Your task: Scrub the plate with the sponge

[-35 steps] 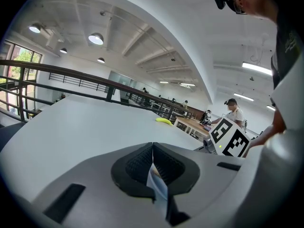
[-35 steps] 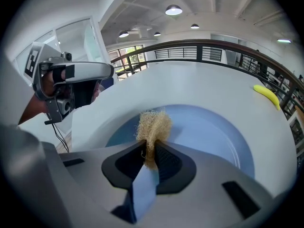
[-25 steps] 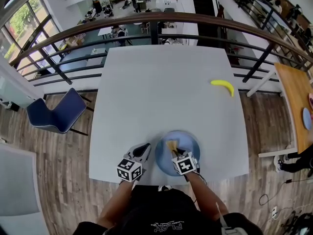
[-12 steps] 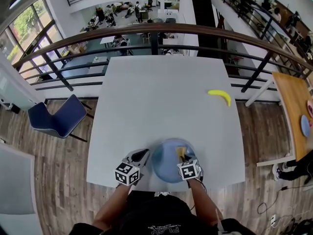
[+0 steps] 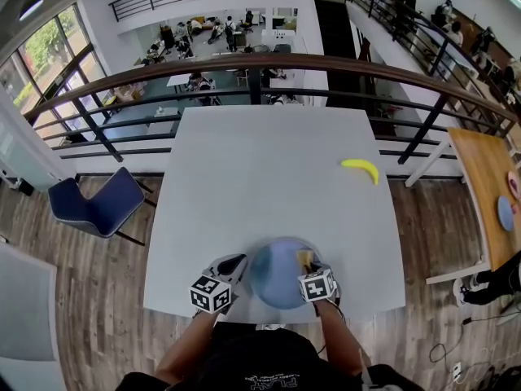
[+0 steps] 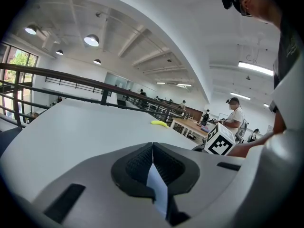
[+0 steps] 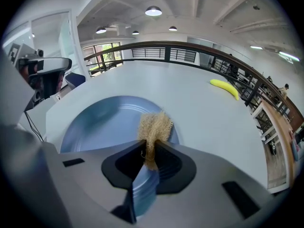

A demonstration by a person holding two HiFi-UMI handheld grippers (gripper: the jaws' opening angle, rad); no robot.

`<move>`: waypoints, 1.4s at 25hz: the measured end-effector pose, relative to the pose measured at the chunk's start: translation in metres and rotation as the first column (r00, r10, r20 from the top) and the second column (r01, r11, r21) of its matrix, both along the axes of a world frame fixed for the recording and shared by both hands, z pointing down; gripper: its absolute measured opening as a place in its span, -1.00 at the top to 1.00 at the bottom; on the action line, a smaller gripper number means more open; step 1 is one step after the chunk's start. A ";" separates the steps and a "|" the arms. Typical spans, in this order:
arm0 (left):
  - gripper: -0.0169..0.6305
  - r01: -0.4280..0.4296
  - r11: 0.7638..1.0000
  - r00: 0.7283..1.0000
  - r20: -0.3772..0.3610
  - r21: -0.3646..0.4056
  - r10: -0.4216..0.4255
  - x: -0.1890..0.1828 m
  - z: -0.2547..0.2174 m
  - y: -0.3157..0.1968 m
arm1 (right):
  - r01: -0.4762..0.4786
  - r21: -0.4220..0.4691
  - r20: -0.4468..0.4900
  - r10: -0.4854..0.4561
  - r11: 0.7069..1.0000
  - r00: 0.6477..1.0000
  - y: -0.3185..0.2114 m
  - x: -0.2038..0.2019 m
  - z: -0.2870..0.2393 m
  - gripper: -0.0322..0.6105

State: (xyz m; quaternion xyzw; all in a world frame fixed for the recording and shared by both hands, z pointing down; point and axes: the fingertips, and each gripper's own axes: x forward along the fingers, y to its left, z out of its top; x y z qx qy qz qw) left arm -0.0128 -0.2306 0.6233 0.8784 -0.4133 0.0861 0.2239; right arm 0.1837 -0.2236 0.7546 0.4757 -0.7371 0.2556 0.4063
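Pinching the tan sponge, the right tongs have their jaws closed on its lower end, and the frayed top of the sponge stands out above them. The sponge is over the right part of the blue plate, near its rim; if it presses on the plate I cannot tell. The plate lies on the white counter, close to the near edge, in the lower middle of the head view. The left tongs are just beside the plate at its left side, low over the counter. Their jaws are together and nothing is between them.

Farther on the counter, toward the right middle of the head view, lies a yellow banana, well apart from the plate. At the left edge a blue chair stands on the wooden floor, and at the right edge is a wooden table. Behind the counter a dark railing with a brown handrail runs across the upper part of the frame.
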 end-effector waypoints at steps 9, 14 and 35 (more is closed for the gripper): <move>0.91 0.018 1.000 1.000 -0.002 0.002 -0.018 -0.005 0.008 0.007 | 0.120 0.023 0.024 -0.120 0.993 0.992 0.010 -0.041 -0.009 0.70; 0.91 0.031 0.999 0.999 0.003 0.005 -0.032 -0.013 0.008 0.010 | 0.218 0.031 0.053 -0.220 0.975 0.974 0.024 -0.080 -0.018 0.70; 0.91 0.060 0.998 0.998 0.011 -0.016 -0.060 -0.021 0.016 0.033 | 0.422 -0.067 0.017 -0.422 0.904 0.906 0.081 -0.133 0.006 0.70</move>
